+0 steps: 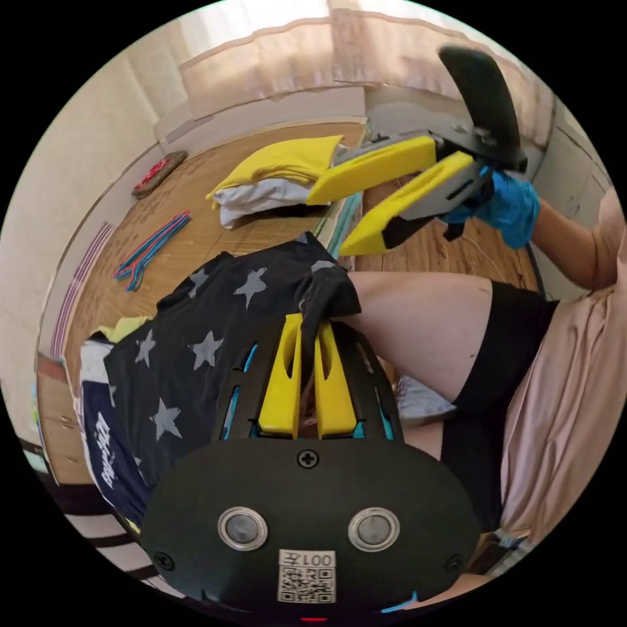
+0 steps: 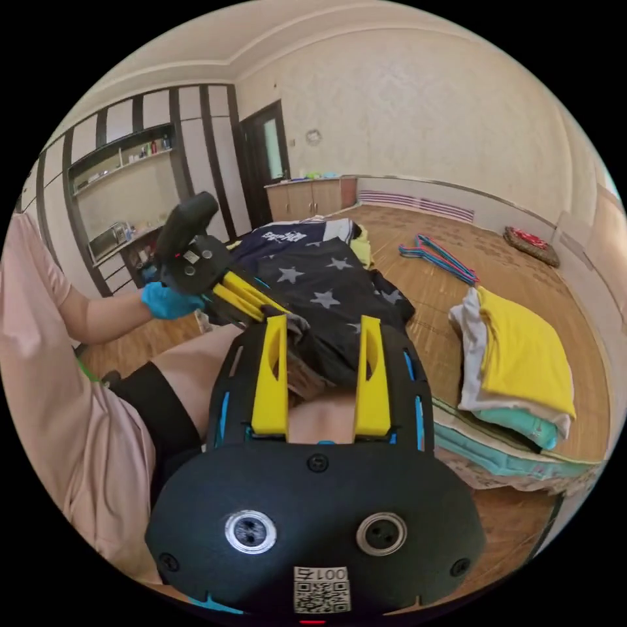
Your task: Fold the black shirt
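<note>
my left tool (image 1: pixel 307 330) pinches a bunched edge of the black star-printed cotton shirt (image 1: pixel 196 339) lying on the bed | right tool (image 2: pixel 323 326) wide, empty | risk: thin pinch slips, cloth drops

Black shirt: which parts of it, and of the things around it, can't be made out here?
- Black shirt: near edge hidden by the left gripper body, left gripper view.
- Its hem by the right gripper: behind the black housing, right gripper view.
- Folded stack: lower layers covered by the yellow top piece.
</note>
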`<state>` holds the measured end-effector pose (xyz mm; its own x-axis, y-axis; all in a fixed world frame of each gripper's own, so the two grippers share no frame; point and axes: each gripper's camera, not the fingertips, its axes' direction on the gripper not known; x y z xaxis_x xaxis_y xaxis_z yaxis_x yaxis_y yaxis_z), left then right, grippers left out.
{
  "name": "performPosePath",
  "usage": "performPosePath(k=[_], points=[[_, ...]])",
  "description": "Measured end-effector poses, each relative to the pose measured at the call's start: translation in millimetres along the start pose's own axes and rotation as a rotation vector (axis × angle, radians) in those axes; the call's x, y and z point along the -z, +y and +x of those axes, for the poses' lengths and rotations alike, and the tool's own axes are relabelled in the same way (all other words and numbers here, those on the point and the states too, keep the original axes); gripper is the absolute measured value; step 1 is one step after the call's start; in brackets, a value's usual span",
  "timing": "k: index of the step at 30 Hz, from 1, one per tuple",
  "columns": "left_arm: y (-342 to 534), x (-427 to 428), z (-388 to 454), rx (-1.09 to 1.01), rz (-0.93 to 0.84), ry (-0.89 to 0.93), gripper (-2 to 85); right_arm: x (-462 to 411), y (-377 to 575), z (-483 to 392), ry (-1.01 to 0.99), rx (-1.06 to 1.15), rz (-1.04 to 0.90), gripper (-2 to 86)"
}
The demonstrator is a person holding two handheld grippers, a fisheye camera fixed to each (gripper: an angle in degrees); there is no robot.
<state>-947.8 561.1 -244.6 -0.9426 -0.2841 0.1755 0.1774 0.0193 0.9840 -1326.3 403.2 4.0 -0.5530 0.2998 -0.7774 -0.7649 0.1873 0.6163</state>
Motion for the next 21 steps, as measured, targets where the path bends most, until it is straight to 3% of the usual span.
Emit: performPosePath(k=[5, 12, 21], points=[[6.6, 13.1, -3.6, 0.130, 0.030, -0.003, -0.4, -28.9, 20.0, -14.4, 0.116, 0.138, -0.108, 19.6], [9.7, 32.9, 2.7, 0.218, 0.047, -0.086, -0.4, -88.9, 7.3, -21.6, 0.237, 0.239, -0.088, 21.1], [26.4, 68.1, 12.1, 0.223, 0.107, -0.096, -0.6, -150.7, -13.2, -0.3, 0.358, 0.193, -0.130, 13.5]])
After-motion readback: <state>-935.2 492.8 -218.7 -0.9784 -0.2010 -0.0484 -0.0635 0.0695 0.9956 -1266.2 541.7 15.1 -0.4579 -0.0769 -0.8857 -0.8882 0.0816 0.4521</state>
